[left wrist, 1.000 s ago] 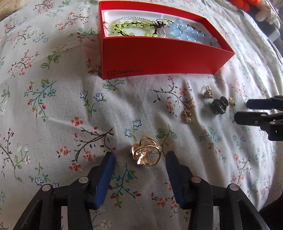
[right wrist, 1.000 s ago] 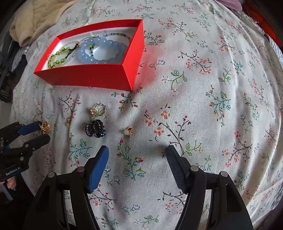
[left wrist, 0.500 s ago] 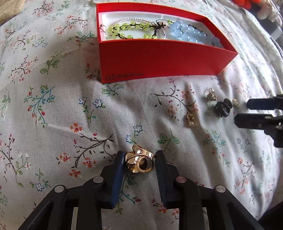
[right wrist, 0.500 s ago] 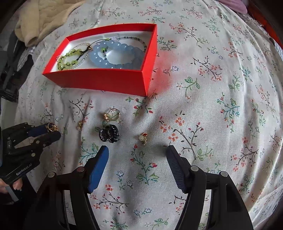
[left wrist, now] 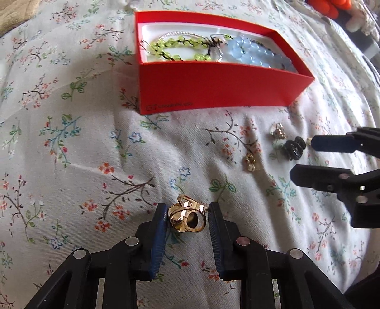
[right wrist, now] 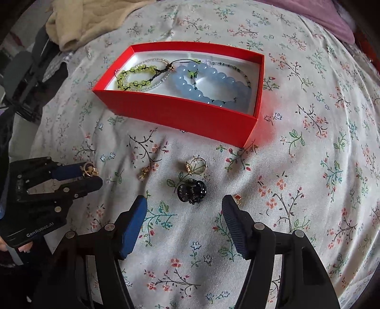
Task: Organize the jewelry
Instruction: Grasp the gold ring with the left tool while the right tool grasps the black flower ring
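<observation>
**Setting: a bedroom in a home**

The work surface is a bed, spread with a white floral-print sheet [right wrist: 308,166] whose soft cloth wrinkles and sags around the red cardboard box [right wrist: 190,114] resting on it. A cream fleece blanket [right wrist: 78,23] lies bunched at the far edge, with purple fabric [right wrist: 332,21] at the opposite corner (possibly a pillow or another cover). Dark furniture beside the bed is too blurred to identify.

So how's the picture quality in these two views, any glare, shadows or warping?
Left wrist view: fisheye bends the red box, glare on the gold ring, soft shadows in cloth folds. Right wrist view: dark vignetted corners, a red glow on the cloth beside the box.
</observation>
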